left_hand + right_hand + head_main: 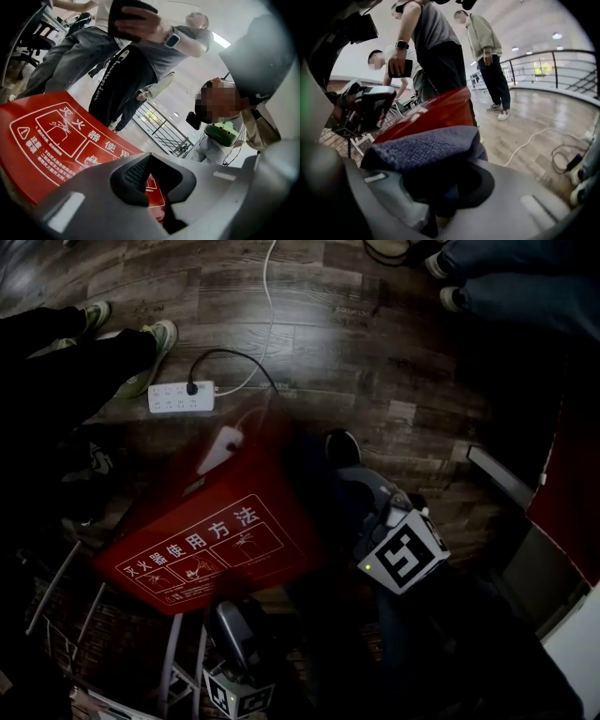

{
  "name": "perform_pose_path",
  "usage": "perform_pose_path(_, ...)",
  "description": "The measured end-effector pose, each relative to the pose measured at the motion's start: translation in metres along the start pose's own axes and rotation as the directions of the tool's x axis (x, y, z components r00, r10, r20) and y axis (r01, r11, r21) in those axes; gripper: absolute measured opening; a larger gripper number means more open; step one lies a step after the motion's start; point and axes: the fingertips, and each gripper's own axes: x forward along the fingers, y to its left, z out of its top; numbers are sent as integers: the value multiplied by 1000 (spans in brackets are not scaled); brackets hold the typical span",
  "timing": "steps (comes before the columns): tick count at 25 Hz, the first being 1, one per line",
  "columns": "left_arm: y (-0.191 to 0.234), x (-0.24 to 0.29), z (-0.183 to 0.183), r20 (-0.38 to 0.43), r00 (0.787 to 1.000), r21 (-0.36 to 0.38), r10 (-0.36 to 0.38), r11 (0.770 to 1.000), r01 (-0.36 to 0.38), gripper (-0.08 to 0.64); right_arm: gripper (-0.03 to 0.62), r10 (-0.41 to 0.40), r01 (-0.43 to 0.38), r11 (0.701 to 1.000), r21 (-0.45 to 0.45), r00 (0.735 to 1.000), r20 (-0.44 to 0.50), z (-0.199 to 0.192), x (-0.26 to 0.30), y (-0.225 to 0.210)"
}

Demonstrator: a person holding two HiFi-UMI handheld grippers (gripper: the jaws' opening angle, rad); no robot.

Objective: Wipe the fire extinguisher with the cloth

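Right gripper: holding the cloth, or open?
Shut on the cloth: fingers of the right gripper pinch the blue-grey fabric, which bunches over them.

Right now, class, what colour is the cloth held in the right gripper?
Blue-grey cloth, clearest in the right gripper view.

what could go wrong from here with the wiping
The blue-grey knit cloth is only bunched in the right gripper; hard rubbing may tug it loose. The red white-printed extinguisher case looks tilted and might shift under pressure. The white power strip lies just beyond it and could get knocked.
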Motion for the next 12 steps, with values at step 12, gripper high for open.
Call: perform_pose_path(12, -2, -9, 1, -25, 1000, 3, 8, 1000, -8, 3, 45, 125, -95, 978, 186, 980, -156, -71, 72, -41)
